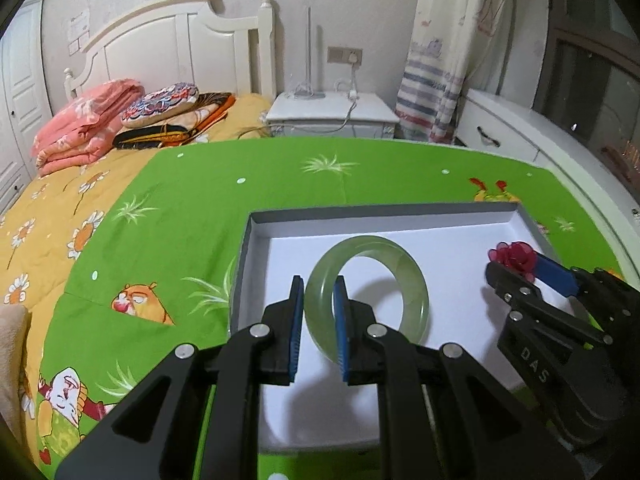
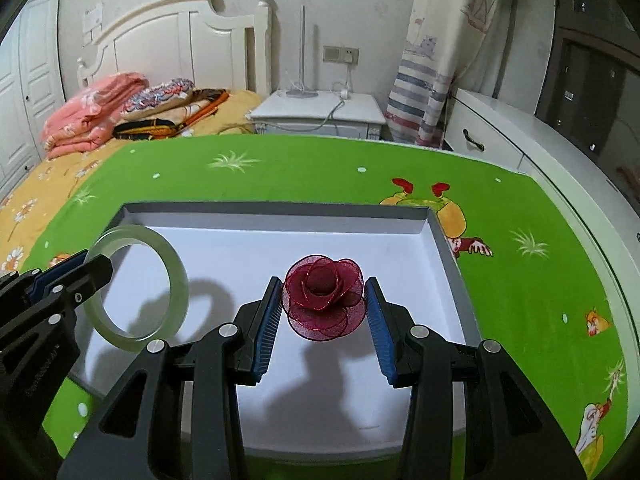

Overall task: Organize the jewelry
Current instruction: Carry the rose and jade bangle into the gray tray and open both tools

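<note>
My left gripper (image 1: 318,286) is shut on the rim of a pale green jade bangle (image 1: 404,270), which stands upright over the white floor of a shallow grey-walled box (image 1: 376,216). The right wrist view shows the same bangle (image 2: 176,276) at the left, with the left gripper's fingers (image 2: 92,272) clamped on it. My right gripper (image 2: 323,292) is shut on a dark red mesh flower (image 2: 324,300), held above the middle of the box (image 2: 276,210). In the left wrist view the flower (image 1: 514,258) appears at the right, in the right gripper's fingers (image 1: 552,276).
The box lies on a green cartoon-print cloth (image 1: 280,176) over a bed with a yellow floral quilt (image 1: 44,232). Folded pink blankets (image 1: 84,124) and a pillow lie near the white headboard. A white nightstand (image 1: 332,114), a striped curtain and a white dresser (image 1: 504,128) stand behind.
</note>
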The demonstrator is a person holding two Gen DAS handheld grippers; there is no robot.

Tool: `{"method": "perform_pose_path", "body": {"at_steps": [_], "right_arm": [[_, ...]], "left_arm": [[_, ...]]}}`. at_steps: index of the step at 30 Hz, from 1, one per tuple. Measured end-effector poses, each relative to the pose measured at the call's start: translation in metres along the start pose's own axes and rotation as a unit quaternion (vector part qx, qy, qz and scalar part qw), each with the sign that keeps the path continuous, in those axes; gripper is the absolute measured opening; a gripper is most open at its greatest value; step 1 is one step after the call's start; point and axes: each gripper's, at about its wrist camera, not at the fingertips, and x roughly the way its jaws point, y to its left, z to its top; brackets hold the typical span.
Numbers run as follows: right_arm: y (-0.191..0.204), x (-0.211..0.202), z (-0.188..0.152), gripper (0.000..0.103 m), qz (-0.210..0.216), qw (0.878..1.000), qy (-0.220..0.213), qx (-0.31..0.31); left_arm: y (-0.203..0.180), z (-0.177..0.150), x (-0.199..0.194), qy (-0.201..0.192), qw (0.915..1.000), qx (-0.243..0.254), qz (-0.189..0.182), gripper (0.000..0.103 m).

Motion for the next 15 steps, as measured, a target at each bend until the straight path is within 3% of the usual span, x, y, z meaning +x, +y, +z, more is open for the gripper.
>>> {"method": "perform_pose_path", "body": {"at_steps": [3,5,7,10,11,12,15], "right_arm": [[0.001,0.007,0.000,0.044,0.000,1.000,0.014,-0.002],[0.002,0.006,-0.001,0.062,0.001,1.000,0.011,-0.004],[0.002,0.004,-0.001,0.067,0.004,1.000,0.004,-0.007],[0.002,-0.001,0.000,0.067,0.003,1.000,0.000,-0.006],[0.000,-0.004,0.000,0.067,0.006,1.000,-0.003,-0.001],[-0.001,-0.007,0.000,0.067,0.009,1.000,-0.006,0.003],[-0.006,-0.023,-0.002,0.067,0.028,0.999,-0.017,0.013]], "left_arm": [[0.001,0.001,0.006,0.006,0.9999,-0.006,0.011,0.015],[0.001,0.003,0.004,0.003,0.9999,-0.006,0.009,0.015],[-0.002,0.006,0.000,-0.006,0.9998,0.001,0.018,0.017],[-0.006,0.008,-0.009,-0.022,0.9993,0.009,0.030,0.044],[-0.007,0.007,-0.013,-0.031,0.9987,0.009,0.038,0.060],[-0.007,0.007,-0.017,-0.038,0.9983,0.009,0.044,0.067],[-0.004,0.002,-0.028,-0.047,0.9978,0.004,0.046,0.071]]}}
